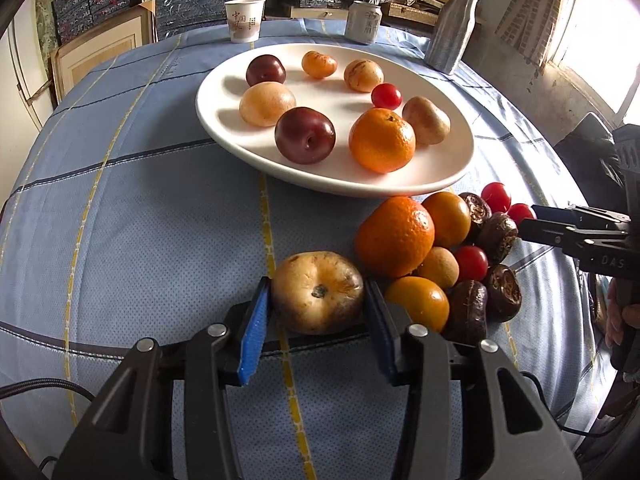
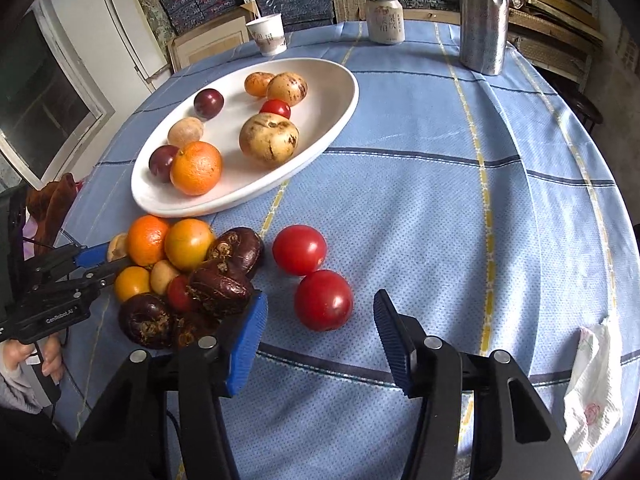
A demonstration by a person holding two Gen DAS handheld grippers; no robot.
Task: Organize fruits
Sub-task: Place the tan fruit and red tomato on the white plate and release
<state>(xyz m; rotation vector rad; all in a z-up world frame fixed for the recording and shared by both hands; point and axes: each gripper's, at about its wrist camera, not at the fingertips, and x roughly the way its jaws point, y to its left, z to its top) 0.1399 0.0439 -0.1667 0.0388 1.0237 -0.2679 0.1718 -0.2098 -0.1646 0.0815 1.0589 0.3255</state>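
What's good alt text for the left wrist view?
The left tool grips a brownish pear between its blue pads on a blue checked tablecloth. Right of it lies a pile of oranges, tomatoes and dark chestnuts; beyond, a white plate holds eight fruits.

A pear (image 1: 318,292) sits between the left gripper's (image 1: 318,312) fingers (image 1: 253,332), the heap of fruit (image 1: 440,256) just right of them, the plate (image 1: 240,136) of fruit ahead. Two tomatoes (image 2: 323,299) lie touching between and ahead of the right gripper's (image 2: 320,344) fingers (image 2: 247,344). Cup (image 2: 267,34), can (image 2: 385,20) and bottle (image 2: 483,16) stand behind the plate.
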